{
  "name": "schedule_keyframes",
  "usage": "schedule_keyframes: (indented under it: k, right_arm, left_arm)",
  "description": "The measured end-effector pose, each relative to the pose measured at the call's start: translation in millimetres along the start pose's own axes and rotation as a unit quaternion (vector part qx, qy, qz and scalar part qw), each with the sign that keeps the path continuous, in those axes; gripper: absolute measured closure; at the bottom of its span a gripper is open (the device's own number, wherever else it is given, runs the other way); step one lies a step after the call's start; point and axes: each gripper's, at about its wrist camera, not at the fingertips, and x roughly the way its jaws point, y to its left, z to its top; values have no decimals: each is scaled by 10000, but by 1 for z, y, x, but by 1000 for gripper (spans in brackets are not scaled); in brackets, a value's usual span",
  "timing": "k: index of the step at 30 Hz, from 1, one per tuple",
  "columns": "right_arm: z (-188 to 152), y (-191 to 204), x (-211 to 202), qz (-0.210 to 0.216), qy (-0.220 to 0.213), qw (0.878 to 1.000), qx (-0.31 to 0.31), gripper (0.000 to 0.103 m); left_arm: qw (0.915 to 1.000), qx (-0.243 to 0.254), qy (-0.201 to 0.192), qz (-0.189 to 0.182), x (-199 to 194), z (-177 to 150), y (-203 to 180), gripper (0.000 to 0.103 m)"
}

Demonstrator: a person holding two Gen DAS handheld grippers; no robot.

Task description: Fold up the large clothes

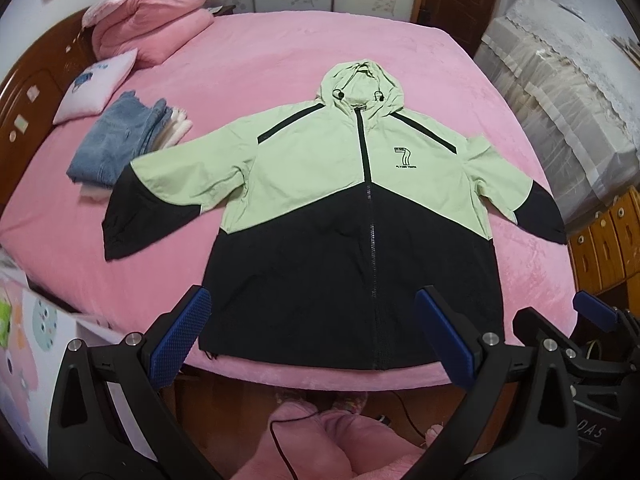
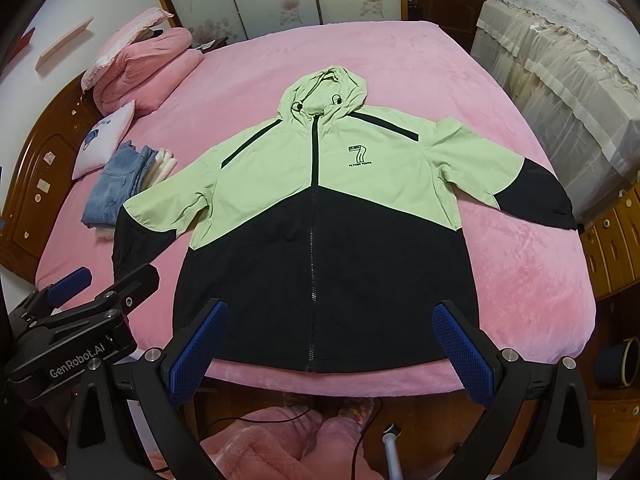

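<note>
A hooded jacket, pale green above and black below, lies spread face up on the pink bed. It is zipped, its hood points away and both sleeves are out to the sides. My left gripper hovers open over the near hem, left of the zip, and holds nothing. My right gripper is open above the hem near the zip, also with nothing in it. Each gripper shows in the other's view: the right gripper at the right edge, the left gripper at the left edge.
Folded jeans lie by the jacket's left sleeve, with a white cushion and a folded pink quilt behind. Lace-covered furniture and wooden drawers flank the bed's right side. A person's pink-clad legs stand at the foot.
</note>
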Motion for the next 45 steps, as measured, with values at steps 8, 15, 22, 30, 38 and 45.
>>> schedule_keyframes:
  k: [8,15,22,30,38,45]
  right_arm:
    - [-1,-14,7,228,-57,9991,-360,0]
    - [13,-3,21,467,-19,9967,-668,0]
    - [31,41,38,731,-172,9906,-1144,0]
    - [42,87,81,565,9,9894,-1338,0]
    - [32,168,155,191,835,9860,-1431,0]
    - [24,254,249,56,1480,9840,-989,0]
  left_arm:
    - [9989,-453,96,99,1,-24,1,2]
    - [9905,-1352,193,146,3,-32,46,2]
    - [9719,-2320,388,117,22,-36,110,2]
    - [9412,-3298,703,217,79,-47,207,2]
    - [8893,-4391,1067,698,174,-31,343,6]
    - [8388,-5173,1381,985,255,-17,448,11]
